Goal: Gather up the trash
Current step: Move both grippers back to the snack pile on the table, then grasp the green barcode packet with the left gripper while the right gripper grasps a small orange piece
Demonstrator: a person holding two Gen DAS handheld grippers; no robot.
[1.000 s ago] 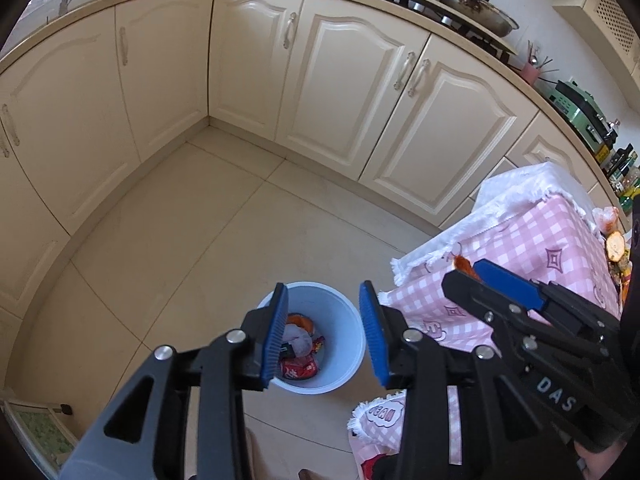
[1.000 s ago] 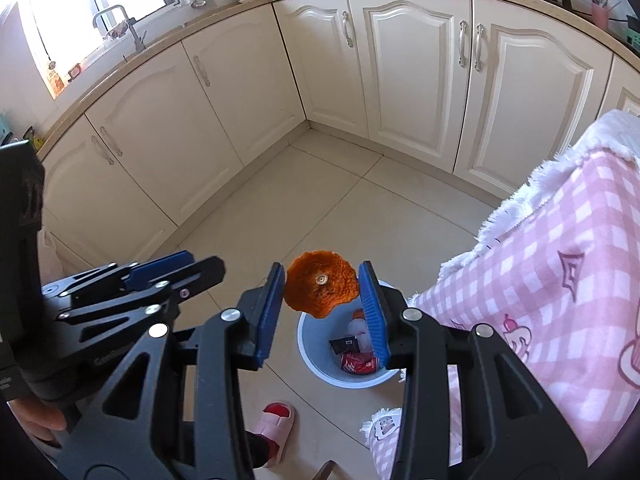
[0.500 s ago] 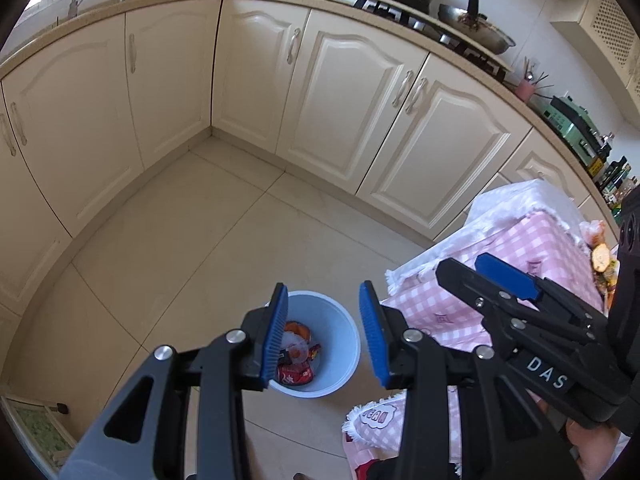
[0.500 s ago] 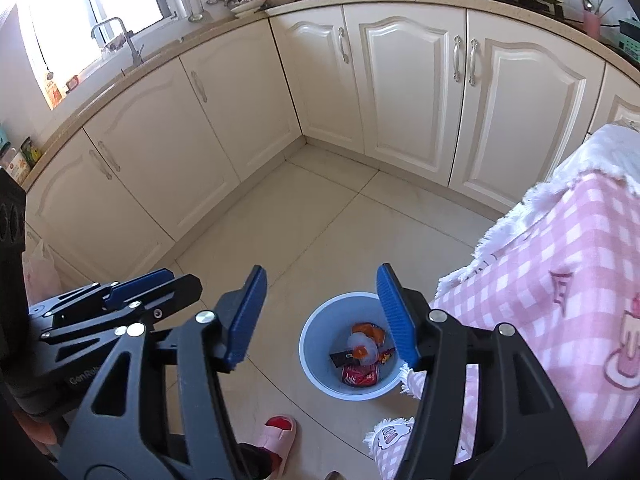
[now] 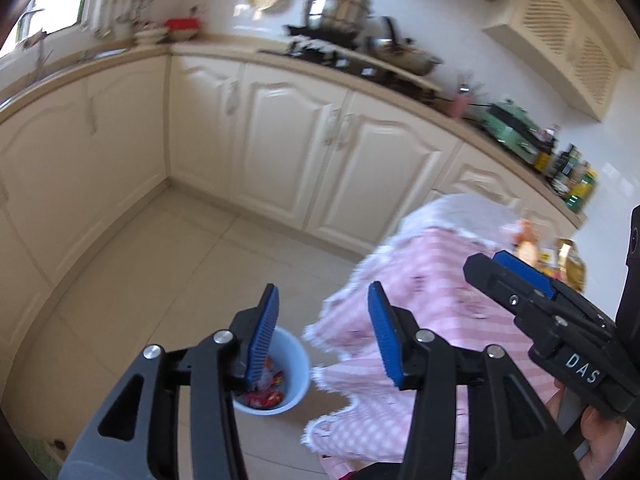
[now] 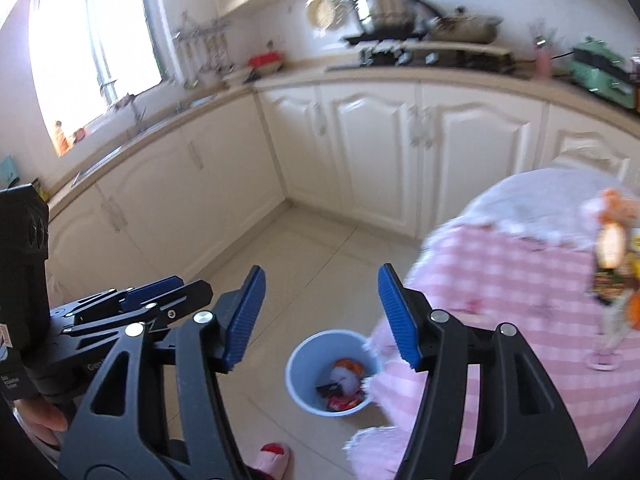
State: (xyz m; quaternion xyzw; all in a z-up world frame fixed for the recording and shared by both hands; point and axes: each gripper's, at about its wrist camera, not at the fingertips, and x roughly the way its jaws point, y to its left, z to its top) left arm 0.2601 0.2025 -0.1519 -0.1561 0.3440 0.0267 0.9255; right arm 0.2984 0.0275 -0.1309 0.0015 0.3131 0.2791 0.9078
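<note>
A light blue bin (image 6: 306, 360) stands on the tile floor beside the table, holding red wrappers and an orange peel (image 6: 348, 366). In the left wrist view the bin (image 5: 298, 364) sits low, partly behind the left finger. My left gripper (image 5: 323, 300) hangs above the floor with its jaws opening and nothing between them. My right gripper (image 6: 322, 276) is also high above the bin, its jaws opening and empty. More scraps and packets (image 6: 612, 236) lie blurred on the table with the pink checked cloth (image 6: 520, 280).
Cream cabinets (image 6: 376, 152) curve around the floor, with a stove and pots (image 5: 340, 12) on the counter. The cloth's lace edge (image 5: 332, 332) hangs close to the bin. A pink slipper (image 6: 276, 454) is on the floor below. A hand (image 5: 600, 432) grips the right tool.
The right gripper let go of the orange peel, which now lies in the bin. Both grippers rose and tilted upward, showing more of the counter and tabletop. Both jaws stand wider.
</note>
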